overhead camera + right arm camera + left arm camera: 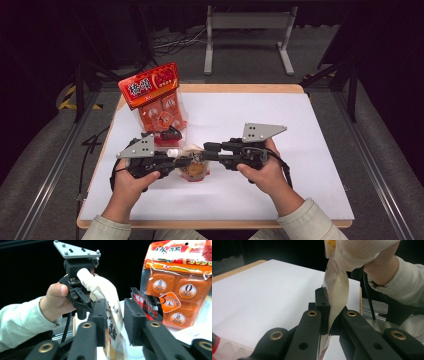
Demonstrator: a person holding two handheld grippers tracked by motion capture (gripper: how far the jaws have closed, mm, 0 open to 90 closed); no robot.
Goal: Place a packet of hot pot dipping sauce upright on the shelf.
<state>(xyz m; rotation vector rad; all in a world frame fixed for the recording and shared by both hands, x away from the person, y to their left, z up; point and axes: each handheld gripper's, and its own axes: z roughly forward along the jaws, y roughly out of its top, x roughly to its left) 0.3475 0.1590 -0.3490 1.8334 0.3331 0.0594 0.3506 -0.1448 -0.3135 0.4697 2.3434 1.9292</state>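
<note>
A small white and orange pouch (pixel 194 170) hangs just above the white table between my two grippers. My left gripper (pixel 187 161) comes in from the left and is shut on one edge of it. The left gripper view has the pale pouch (pixel 338 290) pinched between the black jaws of the left gripper (pixel 332 312). My right gripper (pixel 206 152) comes in from the right. In the right gripper view the pouch (pixel 110 297) lies against one pad of the right gripper (pixel 115 315), and a gap separates it from the other pad.
A tall red and orange snack bag (pixel 152 92) stands at the back left of the white table sheet (pixel 280 165). A small black packet (pixel 167 134) lies at its foot, close behind the left gripper. A metal stand (pixel 247 22) is on the floor beyond the table.
</note>
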